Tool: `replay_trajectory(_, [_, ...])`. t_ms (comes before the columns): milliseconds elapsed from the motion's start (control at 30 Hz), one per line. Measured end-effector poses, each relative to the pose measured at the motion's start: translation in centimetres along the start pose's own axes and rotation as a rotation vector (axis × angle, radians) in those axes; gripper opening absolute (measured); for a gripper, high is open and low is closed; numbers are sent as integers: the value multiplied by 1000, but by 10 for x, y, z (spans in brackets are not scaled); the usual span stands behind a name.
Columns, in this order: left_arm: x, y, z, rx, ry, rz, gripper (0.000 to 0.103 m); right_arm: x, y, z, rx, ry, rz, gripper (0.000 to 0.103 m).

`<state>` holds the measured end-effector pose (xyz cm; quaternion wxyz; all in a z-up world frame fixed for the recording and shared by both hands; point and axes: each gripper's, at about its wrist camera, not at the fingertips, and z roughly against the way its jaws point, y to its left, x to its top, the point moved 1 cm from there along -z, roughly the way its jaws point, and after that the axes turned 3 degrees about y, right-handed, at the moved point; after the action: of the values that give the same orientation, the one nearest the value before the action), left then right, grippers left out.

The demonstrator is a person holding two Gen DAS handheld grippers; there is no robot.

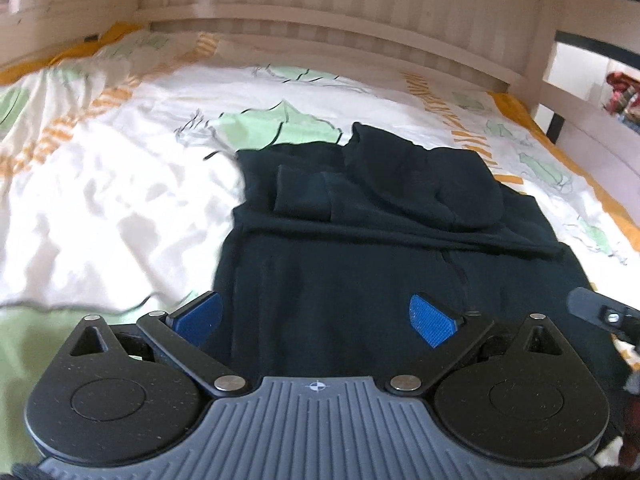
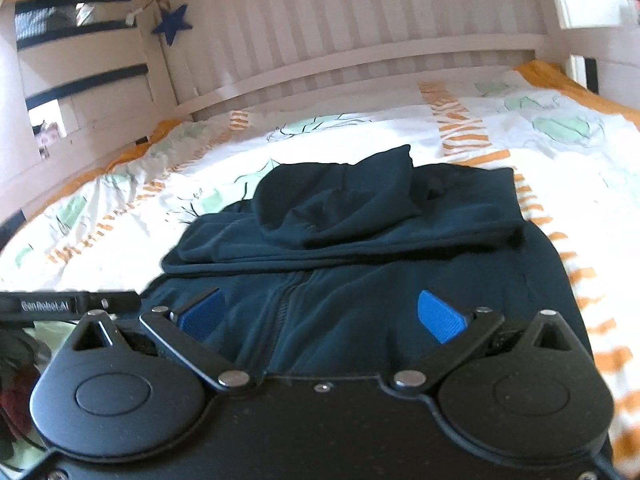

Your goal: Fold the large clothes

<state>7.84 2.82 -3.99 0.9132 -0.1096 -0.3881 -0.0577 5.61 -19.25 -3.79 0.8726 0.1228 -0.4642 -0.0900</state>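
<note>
A dark navy zip-up hoodie (image 1: pixel 360 240) lies flat on the bed, sleeves folded across its upper part and hood bunched at the far end. It also shows in the right wrist view (image 2: pixel 360 248), zipper running down the middle. My left gripper (image 1: pixel 316 316) is open, its blue pads spread over the hoodie's near left part, holding nothing. My right gripper (image 2: pixel 320 316) is open over the near hem beside the zipper, also empty. The right gripper's finger shows at the right edge of the left wrist view (image 1: pixel 600 308).
The bed sheet (image 1: pixel 100 200) is white with green shapes and orange stripes and an orange border. A slatted wooden bed frame (image 1: pixel 320 20) runs along the far side. A blue star (image 2: pixel 171 24) hangs on the frame post at left.
</note>
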Motion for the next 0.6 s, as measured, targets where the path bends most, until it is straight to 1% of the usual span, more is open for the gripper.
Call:
replay_trajectory(100, [-10,8,10,1,18,22,101,-4,-3,17,12,23,-91,102])
replay_trajectory(167, [-17,11,15,13,36,18,101,-8,-7,27,2,42,-136,102])
replay_trajectory(267, [-25,14,16,32,68,21,101,-12,-15,37,-44,71,-198,102])
replay_trajectory(400, [-29,14,7,54,123,15,101,-20,-33,45,-125,121,-286,102])
replay_trajectory(467, [-30,12,-3,76,170,4,101,-26,-42,45,-163,139,-322,102])
replay_trajectory(533, [-34,12,-11,86,219,-6,101,-32,-51,43,-186,165,-360,102])
replay_trajectory(600, [-35,12,-16,96,236,-11,101,-34,-54,39,-195,184,-365,102])
